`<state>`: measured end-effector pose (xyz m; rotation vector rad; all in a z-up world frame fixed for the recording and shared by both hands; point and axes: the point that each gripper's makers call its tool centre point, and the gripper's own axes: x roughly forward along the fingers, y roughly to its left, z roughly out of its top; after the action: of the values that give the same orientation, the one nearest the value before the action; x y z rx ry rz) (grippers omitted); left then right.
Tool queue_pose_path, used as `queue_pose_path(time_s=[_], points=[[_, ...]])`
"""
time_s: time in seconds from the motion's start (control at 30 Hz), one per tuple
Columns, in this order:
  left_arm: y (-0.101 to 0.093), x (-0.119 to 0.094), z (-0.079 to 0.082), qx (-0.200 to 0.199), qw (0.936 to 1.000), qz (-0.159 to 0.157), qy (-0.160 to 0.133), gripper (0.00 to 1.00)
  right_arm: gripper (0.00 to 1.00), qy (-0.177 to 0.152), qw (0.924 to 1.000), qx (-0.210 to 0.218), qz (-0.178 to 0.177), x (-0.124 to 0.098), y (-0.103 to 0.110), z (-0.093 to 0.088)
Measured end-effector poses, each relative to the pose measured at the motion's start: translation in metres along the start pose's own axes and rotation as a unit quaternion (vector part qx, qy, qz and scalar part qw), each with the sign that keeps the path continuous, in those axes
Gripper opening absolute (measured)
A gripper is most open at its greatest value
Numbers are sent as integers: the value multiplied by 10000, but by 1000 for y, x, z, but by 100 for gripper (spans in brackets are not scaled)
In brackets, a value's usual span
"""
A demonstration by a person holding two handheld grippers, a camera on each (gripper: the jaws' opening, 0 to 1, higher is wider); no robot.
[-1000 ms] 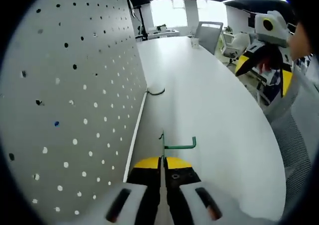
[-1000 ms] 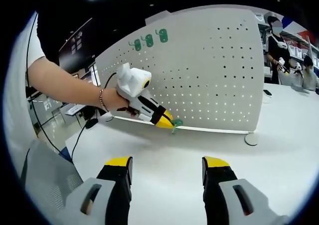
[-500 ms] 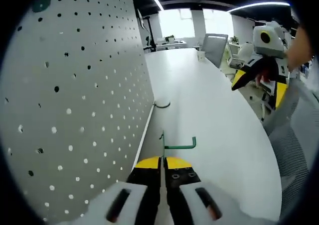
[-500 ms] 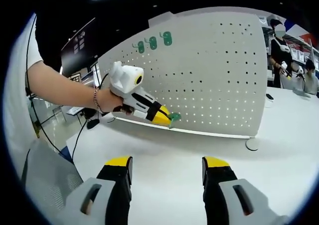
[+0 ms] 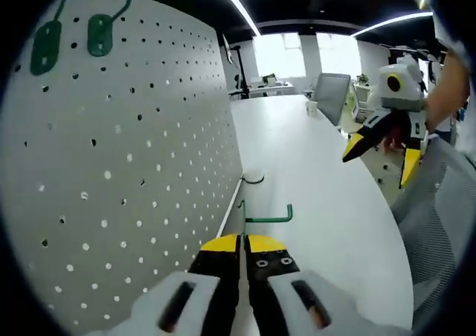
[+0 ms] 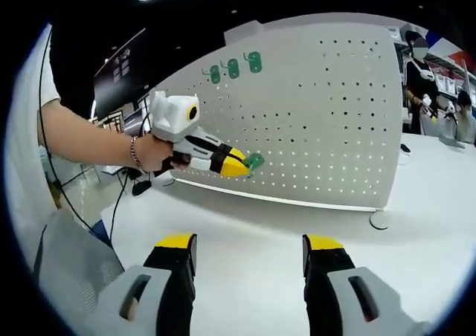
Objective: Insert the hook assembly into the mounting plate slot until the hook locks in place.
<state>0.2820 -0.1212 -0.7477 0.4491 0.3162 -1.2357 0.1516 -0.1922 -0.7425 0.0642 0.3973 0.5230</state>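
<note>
My left gripper [image 5: 243, 239] is shut on a green hook assembly [image 5: 262, 215], whose thin arm sticks out to the right past the yellow tips. The white pegboard mounting plate [image 5: 126, 172] stands close on its left, with green hooks [image 5: 71, 39] hanging near its top. In the right gripper view the left gripper [image 6: 242, 165] holds the green hook [image 6: 253, 161] up in front of the pegboard [image 6: 327, 120], and three green hooks [image 6: 235, 68] hang near the board's top. My right gripper [image 6: 249, 250] is open over the white table, with nothing between its fingers.
The white table [image 5: 312, 180] runs far ahead, with a grey chair [image 5: 331, 94] at its far side. The pegboard's round foot [image 6: 380, 219] rests on the table. A person [image 6: 420, 79] stands at the far right. A black cable [image 6: 123, 198] hangs off the table's left edge.
My left gripper has lifted the green hook from near the table up along the pegboard's face. The right gripper has stayed open and about still.
</note>
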Motion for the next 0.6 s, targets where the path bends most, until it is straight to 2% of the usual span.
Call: queue_pose_path(time_s=[0.23, 0.6], points=[[1, -12, 5, -326, 9988, 176, -306, 1, 55, -28, 10000, -38, 35, 0, 4, 1], [-5, -36, 19, -483, 9953, 349, -758, 1, 55, -99, 9998, -82, 125, 3, 12, 3]])
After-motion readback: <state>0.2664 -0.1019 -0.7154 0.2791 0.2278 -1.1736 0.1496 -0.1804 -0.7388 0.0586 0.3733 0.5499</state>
